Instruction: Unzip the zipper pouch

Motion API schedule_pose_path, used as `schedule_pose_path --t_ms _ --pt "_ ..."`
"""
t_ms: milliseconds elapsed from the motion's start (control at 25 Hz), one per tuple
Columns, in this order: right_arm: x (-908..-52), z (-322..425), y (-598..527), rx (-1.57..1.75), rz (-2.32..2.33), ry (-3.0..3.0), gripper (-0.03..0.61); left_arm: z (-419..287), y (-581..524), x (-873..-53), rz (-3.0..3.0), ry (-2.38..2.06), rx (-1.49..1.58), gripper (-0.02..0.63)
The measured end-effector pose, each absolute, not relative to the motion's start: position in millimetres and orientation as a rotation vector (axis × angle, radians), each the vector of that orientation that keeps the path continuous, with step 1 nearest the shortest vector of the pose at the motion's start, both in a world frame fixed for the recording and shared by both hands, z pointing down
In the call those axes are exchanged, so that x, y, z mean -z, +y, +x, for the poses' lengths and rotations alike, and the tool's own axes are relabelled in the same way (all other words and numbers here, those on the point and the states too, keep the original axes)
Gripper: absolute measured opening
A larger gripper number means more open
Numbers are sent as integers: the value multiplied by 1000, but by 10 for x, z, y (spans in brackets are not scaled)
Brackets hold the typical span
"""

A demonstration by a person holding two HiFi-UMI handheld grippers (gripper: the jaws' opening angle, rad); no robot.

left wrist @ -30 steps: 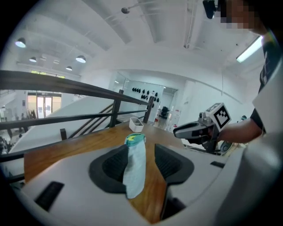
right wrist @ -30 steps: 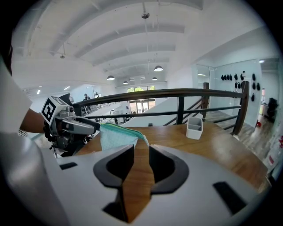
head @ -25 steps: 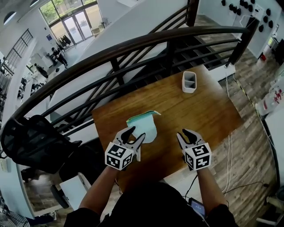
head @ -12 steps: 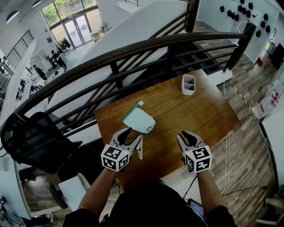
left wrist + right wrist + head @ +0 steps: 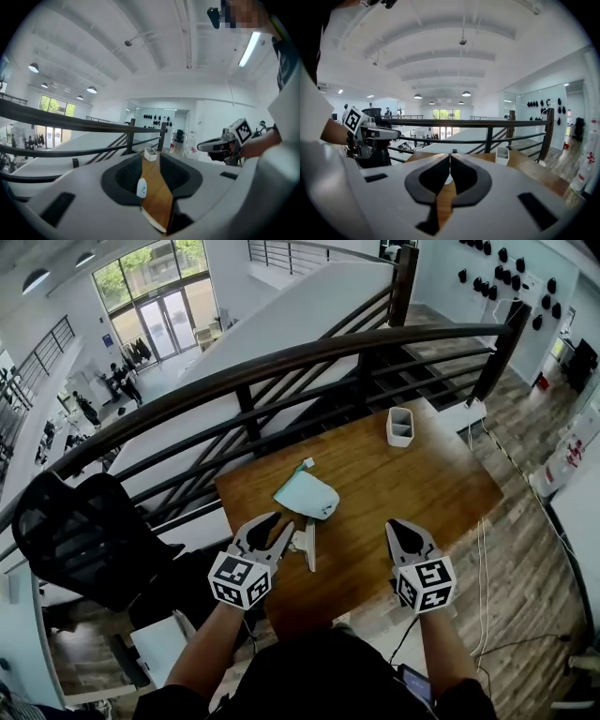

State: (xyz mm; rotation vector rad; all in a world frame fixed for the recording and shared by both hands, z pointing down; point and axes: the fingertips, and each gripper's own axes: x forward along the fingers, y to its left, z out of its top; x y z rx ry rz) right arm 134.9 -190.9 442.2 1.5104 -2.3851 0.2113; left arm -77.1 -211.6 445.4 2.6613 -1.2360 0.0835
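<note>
On the brown wooden tabletop (image 5: 422, 488) in front of you, the pale teal fabric zipper pouch (image 5: 307, 495) lies flat, at about 10 o'clock from the table's middle. A small pale tab sticks out at its 12 o'clock end. Neither of your tools touches it.

Your left gripper (image 5: 278, 529) hovers over the near edge of the table, with the pouch close ahead at 1 o'clock from its tips. Its jaws stand partly apart and have just been closing. Nothing sits between them: the left gripper view shows only the wood and the distant pouch through the gap.

Your right gripper (image 5: 405, 530) hangs at 3 o'clock from the left one, well apart from it, also at the near edge. Its jaws have just closed and the tips now meet with nothing caught in them. The pouch lies at about 10 o'clock from it, clearly out of reach of the tips.

At the table's far side, at 1 o'clock from the pouch, stands a small white two-compartment plastic holder (image 5: 400, 426). Beyond it curves the dark metal railing (image 5: 281, 357). A black mesh office chair (image 5: 75, 540) sits off at your 9 o'clock.
</note>
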Motion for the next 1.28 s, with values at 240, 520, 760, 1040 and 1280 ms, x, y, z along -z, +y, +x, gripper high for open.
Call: schedule_pose_path --t_ms 240,520,760,1040,1280 --pt "-4189 1270 -1413 -106 1639 -2418 -5 -1035 -1773 -4177 2690 -1269 37 107" --pt "-4089 1261 -979 -66 1734 -2437 -5 -1201 -1419 -4076 2719 -1265 90 98" --pt "-4067 1426 -829 -78 1745 -2454 -6 -1240 -1285 -4004 2741 -1307 99 61" --pt "-3965 1887 -806 -117 1814 -2442 -8 -1040 -1363 -4018 2719 -1339 103 38" --pt "-3985 2149 -758 -136 1818 -2447 -8 -686 -1274 -4006 2754 -1304 82 26"
